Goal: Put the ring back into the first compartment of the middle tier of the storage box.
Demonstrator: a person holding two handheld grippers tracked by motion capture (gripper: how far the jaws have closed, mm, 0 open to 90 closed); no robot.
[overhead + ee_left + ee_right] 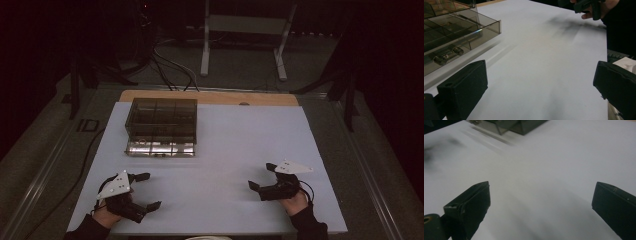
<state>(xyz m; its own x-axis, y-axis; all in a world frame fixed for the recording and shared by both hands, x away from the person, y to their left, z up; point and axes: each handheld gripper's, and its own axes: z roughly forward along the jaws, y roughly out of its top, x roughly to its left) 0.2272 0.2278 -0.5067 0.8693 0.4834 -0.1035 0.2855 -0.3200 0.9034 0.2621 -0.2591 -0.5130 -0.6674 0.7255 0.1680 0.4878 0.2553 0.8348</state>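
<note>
A smoky transparent box [161,126] with inner compartments stands on the white sheet [225,150] at the back left; its lowest drawer is pulled out toward me. In the left gripper view the box [451,32] sits at the upper left, with small metal cylinders [447,55] lying in the drawer. My left gripper [147,191] rests near the front left edge, jaws wide apart with nothing between them. My right gripper [262,176] is at the front right, also open and empty. In the right gripper view the box's corner [519,126] lies at the top.
The wooden table edge [210,96] shows behind the sheet. Cables [170,70] and a white metal stand [245,40] are on the dark floor beyond. The other hand with its gripper [589,7] appears at the top right of the left gripper view.
</note>
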